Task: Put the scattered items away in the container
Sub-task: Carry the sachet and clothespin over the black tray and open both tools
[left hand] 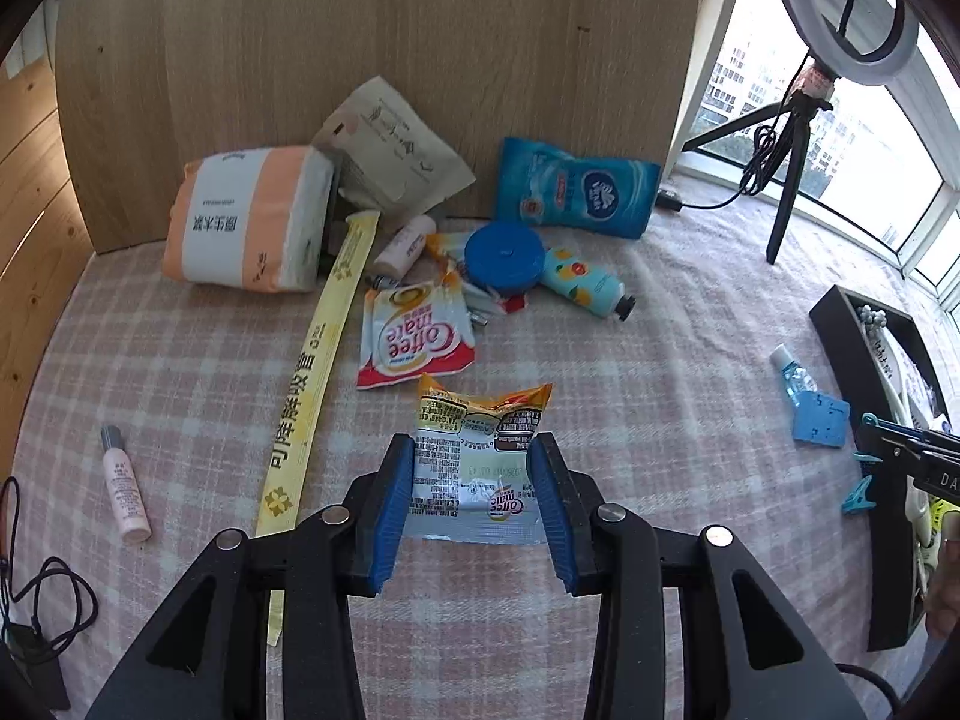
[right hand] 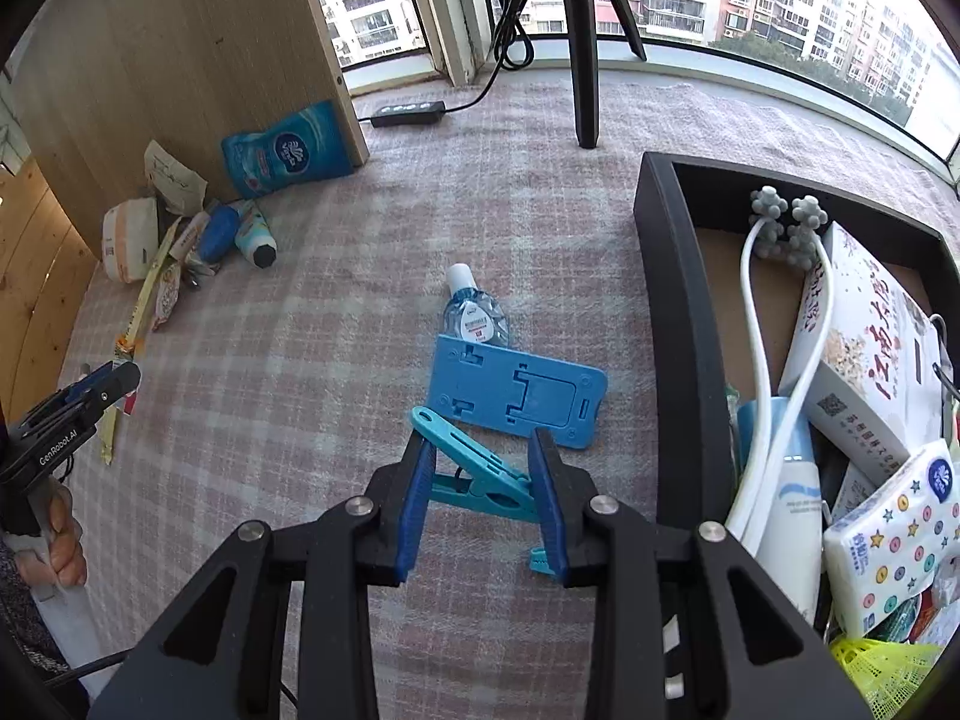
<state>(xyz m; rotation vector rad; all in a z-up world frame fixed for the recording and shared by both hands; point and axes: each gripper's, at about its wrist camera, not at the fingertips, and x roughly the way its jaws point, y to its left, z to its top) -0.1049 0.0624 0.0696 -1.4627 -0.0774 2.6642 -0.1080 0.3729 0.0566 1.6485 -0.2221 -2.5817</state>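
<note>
My left gripper (left hand: 474,450) is shut on a silver and orange Coffee mate sachet (left hand: 480,414), its blue pads pressing on both side edges. The sachet hangs a little above the checked cloth. My right gripper (right hand: 483,450) is shut on a teal clothes peg (right hand: 474,474), which lies slanted between the pads. The black container (right hand: 684,312) stands just right of it, holding a white massager, a printed box, a tissue pack and other things. A blue phone stand (right hand: 516,390) and a small clear bottle (right hand: 474,312) lie on the cloth just beyond the peg.
By the upright wooden board (left hand: 360,30) lie a second Coffee mate sachet (left hand: 414,336), a tissue pack (left hand: 252,222), a blue pouch (left hand: 576,189), a round blue tin (left hand: 504,258), a hand cream tube (left hand: 585,282) and a yellow strip (left hand: 318,372). A pink bottle (left hand: 123,486) lies at left. A tripod (right hand: 582,48) stands near the window.
</note>
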